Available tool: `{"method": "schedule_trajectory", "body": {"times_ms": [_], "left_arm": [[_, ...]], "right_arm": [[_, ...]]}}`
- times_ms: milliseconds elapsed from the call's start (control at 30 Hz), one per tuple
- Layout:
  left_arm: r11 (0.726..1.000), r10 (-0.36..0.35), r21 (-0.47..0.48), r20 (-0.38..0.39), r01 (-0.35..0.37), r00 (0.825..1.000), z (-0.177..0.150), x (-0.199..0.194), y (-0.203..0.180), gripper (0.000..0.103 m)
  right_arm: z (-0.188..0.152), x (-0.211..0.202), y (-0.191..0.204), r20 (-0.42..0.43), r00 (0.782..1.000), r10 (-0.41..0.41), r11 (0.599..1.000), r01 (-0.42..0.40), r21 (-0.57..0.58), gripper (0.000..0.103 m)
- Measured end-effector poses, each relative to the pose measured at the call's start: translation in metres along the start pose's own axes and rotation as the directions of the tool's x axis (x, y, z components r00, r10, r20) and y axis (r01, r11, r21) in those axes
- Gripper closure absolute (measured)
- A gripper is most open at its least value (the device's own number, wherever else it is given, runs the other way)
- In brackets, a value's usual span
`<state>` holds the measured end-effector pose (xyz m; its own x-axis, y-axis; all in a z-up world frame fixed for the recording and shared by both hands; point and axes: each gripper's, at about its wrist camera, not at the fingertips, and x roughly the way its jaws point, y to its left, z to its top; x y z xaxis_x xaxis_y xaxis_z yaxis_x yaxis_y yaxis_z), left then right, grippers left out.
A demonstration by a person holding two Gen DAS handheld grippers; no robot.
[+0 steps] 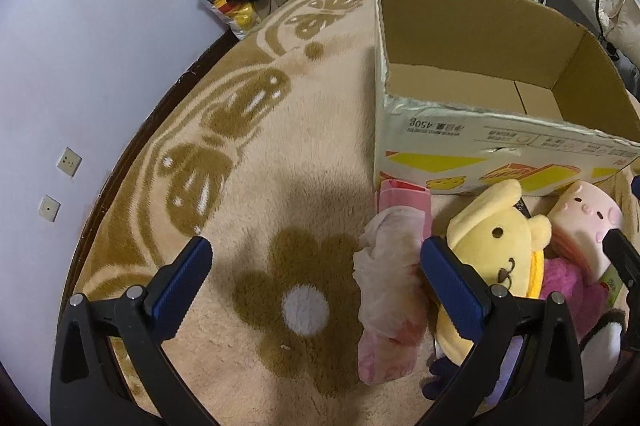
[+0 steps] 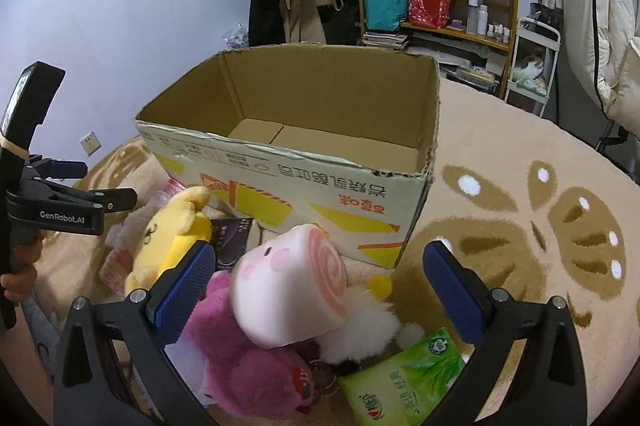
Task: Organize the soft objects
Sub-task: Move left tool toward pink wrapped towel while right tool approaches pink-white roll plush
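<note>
left gripper (image 1: 316, 290) jaws spread over rug (image 1: 280, 146) | right gripper (image 2: 320, 290) jaws spread around pink roll plush (image 2: 288, 290), aligned for pickup | cardboard box (image 2: 320, 98) empty, close behind pile for short transfers

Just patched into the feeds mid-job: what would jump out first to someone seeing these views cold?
The big open cardboard box on the beige patterned rug, empty as far as its inside shows. Piled against its near side are the soft toys: a yellow plush, a pink swirl-roll plush lying on a magenta plush, with a green tissue pack beside them. Both the left gripper and right gripper are open and hold nothing.
</note>
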<state>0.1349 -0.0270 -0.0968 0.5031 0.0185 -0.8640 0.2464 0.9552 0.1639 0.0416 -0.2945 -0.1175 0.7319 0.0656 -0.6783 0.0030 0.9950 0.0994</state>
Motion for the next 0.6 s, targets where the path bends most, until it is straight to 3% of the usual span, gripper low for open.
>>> {"method": "schedule_trajectory", "body": {"times_ms": [133,600], "left_arm": [[1.0,0.009,0.011,-0.021,-0.009,1.0,-0.001,0.008,-0.003,0.0],[0.997,0.02,0.074,-0.112,-0.012,0.993,-0.012,0.033,-0.02,0.0]], "right_arm": [[0.001,0.003,-0.002,0.002,0.999,-0.049,0.999,0.049,0.012,0.0],[-0.001,0.011,-0.007,-0.029,0.998,-0.053,0.998,0.053,0.018,0.0]]}}
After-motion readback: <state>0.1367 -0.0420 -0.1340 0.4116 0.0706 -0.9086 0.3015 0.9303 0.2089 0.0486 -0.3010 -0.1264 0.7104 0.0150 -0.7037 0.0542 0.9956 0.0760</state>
